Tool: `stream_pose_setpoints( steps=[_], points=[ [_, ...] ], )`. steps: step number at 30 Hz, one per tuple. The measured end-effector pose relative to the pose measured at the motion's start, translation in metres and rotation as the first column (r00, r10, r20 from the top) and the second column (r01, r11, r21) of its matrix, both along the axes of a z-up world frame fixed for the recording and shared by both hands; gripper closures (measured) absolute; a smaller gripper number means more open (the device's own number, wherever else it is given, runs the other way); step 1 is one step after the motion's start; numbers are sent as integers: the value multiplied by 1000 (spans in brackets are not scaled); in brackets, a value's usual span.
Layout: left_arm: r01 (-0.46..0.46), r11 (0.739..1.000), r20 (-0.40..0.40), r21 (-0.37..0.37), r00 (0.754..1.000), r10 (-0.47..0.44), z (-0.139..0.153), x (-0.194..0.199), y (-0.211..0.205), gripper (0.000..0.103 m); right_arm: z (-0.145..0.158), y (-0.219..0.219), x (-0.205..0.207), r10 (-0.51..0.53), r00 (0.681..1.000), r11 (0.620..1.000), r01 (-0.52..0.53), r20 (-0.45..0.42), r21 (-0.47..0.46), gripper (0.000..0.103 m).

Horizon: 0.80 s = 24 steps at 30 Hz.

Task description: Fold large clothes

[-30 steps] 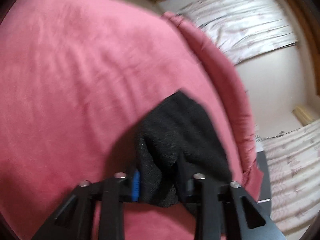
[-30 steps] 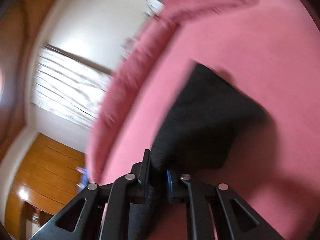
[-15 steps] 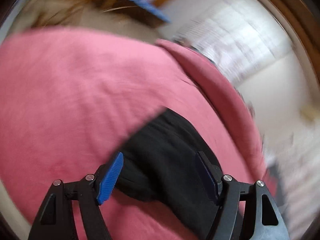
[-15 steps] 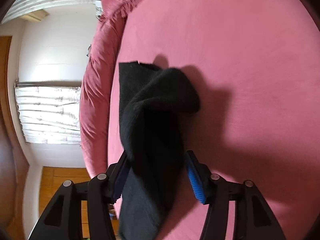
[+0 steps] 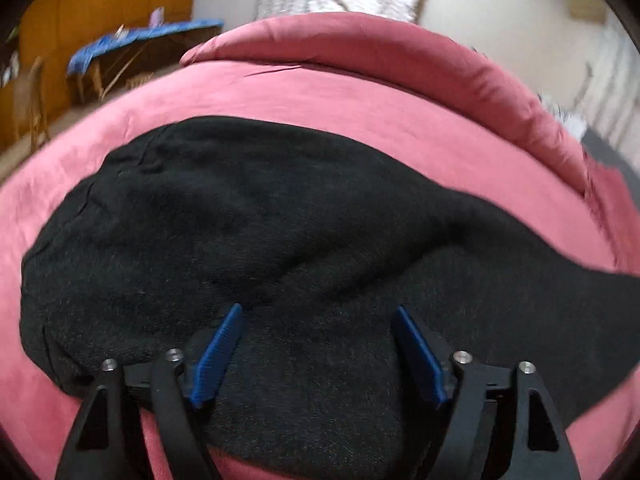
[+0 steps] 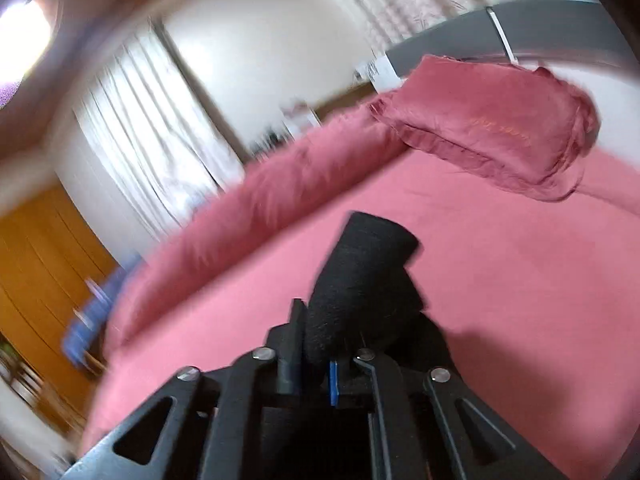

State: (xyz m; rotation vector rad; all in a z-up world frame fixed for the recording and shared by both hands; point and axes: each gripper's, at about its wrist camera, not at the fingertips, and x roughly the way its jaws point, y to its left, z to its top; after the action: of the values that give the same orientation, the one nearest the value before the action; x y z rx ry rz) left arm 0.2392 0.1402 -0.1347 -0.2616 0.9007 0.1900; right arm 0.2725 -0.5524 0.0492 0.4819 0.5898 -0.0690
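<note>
Left wrist view: black garment (image 5: 256, 232) spread on the pink bed (image 5: 360, 96).
Left tongs (image 5: 320, 344): jaws have just been opening, spread apart over the cloth.
Right tongs (image 6: 316, 344): just closed, pinching a garment fold.
Room: pale curtains (image 6: 152, 140) at left, pink pillow (image 6: 492, 132) far right.

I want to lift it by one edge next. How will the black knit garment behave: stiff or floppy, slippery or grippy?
Probably floppy: the black knit garment lies slumped in soft folds on the pink bedspread. Likely grippy, not slippery: its surface looks fuzzy, and the right tool, whose jaws have just been closing, pinches a bunched fold. Lifted by one edge, it should drape and sag.
</note>
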Motion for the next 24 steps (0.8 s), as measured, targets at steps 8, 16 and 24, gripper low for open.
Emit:
stream_pose_setpoints(
  steps=[8,16,24],
  points=[
    [32,998,-26,48,999,-31,2,-4,-7,18,-175,-91,-44,-149,913,768,349,-380,537,63],
    [5,997,-42,78,999,-2,-2,4,-17,9,-198,-104,-46,-203,936,670,347,-288,656,77],
    [5,998,-27,68,1000,-3,-4,2,-15,9,-19,-23,9,3,996,970,19,-91,243,97]
  ],
)
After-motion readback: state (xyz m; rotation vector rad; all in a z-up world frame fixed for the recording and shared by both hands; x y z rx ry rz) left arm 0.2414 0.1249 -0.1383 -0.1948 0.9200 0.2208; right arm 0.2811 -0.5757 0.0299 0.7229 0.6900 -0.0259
